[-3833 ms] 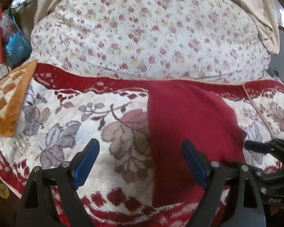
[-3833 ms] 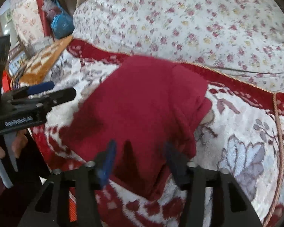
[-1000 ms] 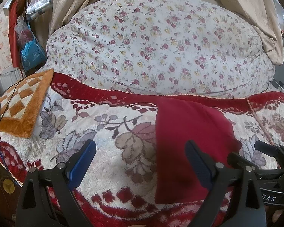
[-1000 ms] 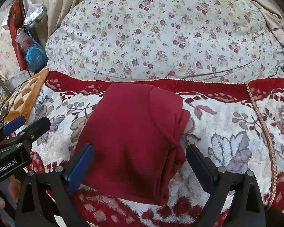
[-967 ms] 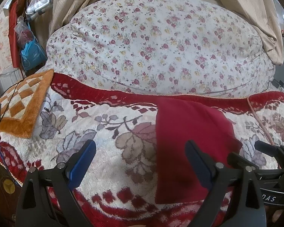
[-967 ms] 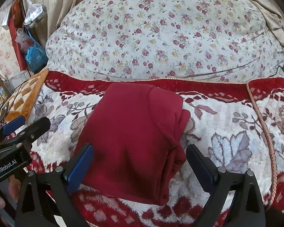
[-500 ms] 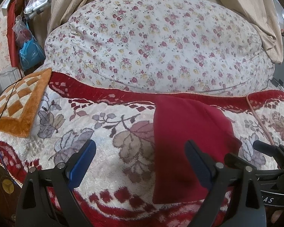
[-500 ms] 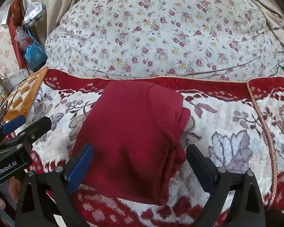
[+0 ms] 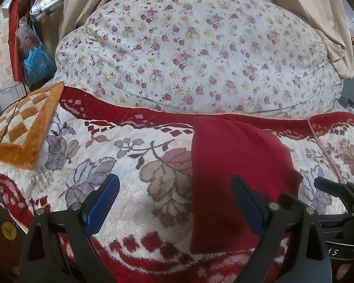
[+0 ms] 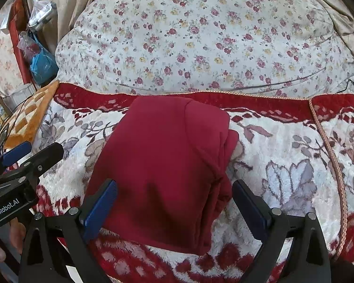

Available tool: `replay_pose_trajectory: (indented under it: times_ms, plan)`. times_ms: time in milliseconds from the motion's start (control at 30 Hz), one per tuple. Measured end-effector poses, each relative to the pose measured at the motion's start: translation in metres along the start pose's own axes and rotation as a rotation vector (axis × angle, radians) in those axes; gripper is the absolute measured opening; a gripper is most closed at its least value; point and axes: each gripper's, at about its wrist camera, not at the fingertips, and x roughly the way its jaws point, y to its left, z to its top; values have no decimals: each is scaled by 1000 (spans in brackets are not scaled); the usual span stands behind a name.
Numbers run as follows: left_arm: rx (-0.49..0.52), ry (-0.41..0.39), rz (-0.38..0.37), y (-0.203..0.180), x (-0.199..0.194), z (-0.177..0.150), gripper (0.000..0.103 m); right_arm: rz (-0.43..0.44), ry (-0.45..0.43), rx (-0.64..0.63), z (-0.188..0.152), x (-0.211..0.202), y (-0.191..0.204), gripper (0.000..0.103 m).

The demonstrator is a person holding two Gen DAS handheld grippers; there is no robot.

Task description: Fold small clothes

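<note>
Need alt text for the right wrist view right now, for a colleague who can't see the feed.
A folded dark red fabric garment lies flat on a plush red-and-white floral blanket, between the open right gripper and its blue-padded fingers. A white floral quilt is heaped behind; the left gripper enters at left.

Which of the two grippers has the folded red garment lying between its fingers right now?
The right gripper: its open fingers straddle the folded red garment's near edge. The left gripper frames mostly bare floral blanket, with only its right finger over the cloth.

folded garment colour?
Plain dark red garment, no pattern; clearest in the right wrist view.
</note>
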Motion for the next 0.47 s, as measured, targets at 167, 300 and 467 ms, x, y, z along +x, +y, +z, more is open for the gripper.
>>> replay_pose_trajectory:
  times_ms: [167,300,467]
  plan:
    - [3,5,-1,-4,4,1,94,1,5,-1,-1,1,1,100]
    - [6,9,-3,-4,7,0,94,3,12,-3,-2,5,1,100]
    - [10,26,-6,-5,16,2,94,0,22,2,-3,9,-2,100]
